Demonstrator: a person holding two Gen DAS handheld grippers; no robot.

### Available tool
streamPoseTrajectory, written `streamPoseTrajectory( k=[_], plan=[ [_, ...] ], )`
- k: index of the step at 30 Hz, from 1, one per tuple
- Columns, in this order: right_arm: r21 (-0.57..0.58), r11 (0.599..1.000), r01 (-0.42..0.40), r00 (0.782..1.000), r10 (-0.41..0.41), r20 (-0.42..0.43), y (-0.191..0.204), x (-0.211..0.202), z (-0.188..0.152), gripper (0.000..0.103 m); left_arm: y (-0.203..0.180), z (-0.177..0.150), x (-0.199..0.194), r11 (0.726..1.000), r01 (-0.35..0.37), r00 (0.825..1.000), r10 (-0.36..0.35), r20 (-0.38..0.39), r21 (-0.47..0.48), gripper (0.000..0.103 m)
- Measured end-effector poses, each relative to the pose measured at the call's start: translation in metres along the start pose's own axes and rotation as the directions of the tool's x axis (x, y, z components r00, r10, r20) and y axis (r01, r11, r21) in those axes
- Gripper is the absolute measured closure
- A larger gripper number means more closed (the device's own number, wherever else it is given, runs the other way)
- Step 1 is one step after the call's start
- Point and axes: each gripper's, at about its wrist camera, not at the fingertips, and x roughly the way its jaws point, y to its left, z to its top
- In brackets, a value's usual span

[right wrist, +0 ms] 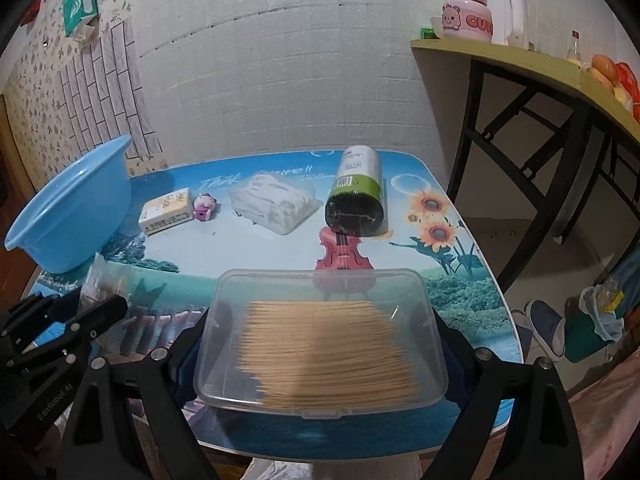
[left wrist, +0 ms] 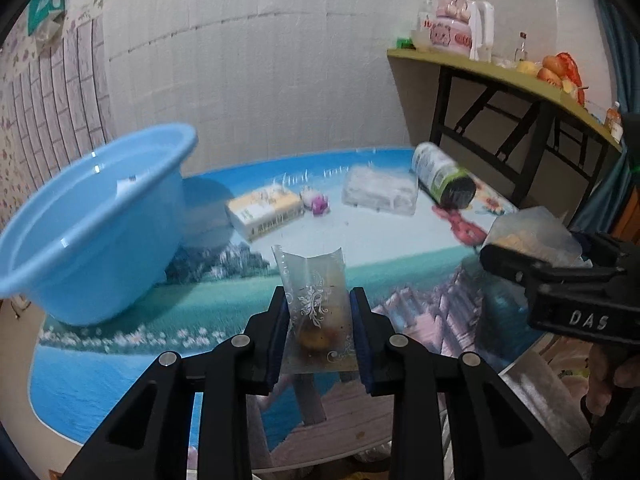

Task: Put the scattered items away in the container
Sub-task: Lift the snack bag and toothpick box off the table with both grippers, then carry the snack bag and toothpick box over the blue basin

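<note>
Clear plastic printed with white scrollwork fills the narrow gap of the left gripper [left wrist: 319,320], whose blue-padded fingers [left wrist: 280,336] pinch a small packet [left wrist: 316,312] with something brownish inside, held above the counter [left wrist: 224,292]. Spread wide, the right gripper [right wrist: 320,344] clamps the two short sides of a transparent lidded box of wooden toothpicks [right wrist: 320,340], also raised off the counter's near edge. Beyond them, on the printed seascape top, a yellow-and-white tissue pack [right wrist: 166,210] lies just beside a small pink figurine [right wrist: 205,207]; a clear bag of white items [right wrist: 276,202] sits near the middle, and a green-labelled roll of black bags [right wrist: 356,192] lies on its side to the right. At the far left corner stands the blue basin [right wrist: 72,208], with nothing visible inside from either view. A yellow-topped shelf [right wrist: 520,60] with a pink jar stands behind, to the right.
</note>
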Motion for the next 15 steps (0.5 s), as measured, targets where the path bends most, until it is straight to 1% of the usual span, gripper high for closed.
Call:
streamPoseTrajectory(
  k=[4, 7, 12, 15],
  plan=[
    [0.003, 1.0, -0.004, 1.0, 0.004, 0.018, 0.002, -0.009, 0.003, 0.011, 0.004, 0.013, -0.012, 1.0, 0.004, 0.999, -0.004, 0.042, -0.006, 0.074],
    [0.028, 0.999, -0.024, 0.999, 0.023, 0.028, 0.003, -0.019, 0.008, 0.011, 0.011, 0.026, -0.025, 1.0, 0.004, 0.997, -0.004, 0.075, -0.006, 0.074],
    [-0.003, 0.999, -0.042, 0.994, 0.042, 0.105, 0.017, -0.048, 0.03, 0.011, 0.032, 0.055, -0.055, 0.999, -0.03, 0.984, 0.034, 0.175, -0.024, 0.074],
    [-0.019, 0.998, -0.061, 0.988, 0.063, 0.141, 0.028, -0.061, 0.041, 0.011, 0.046, 0.067, -0.067, 0.998, -0.042, 0.976, 0.052, 0.209, -0.051, 0.074]
  ],
)
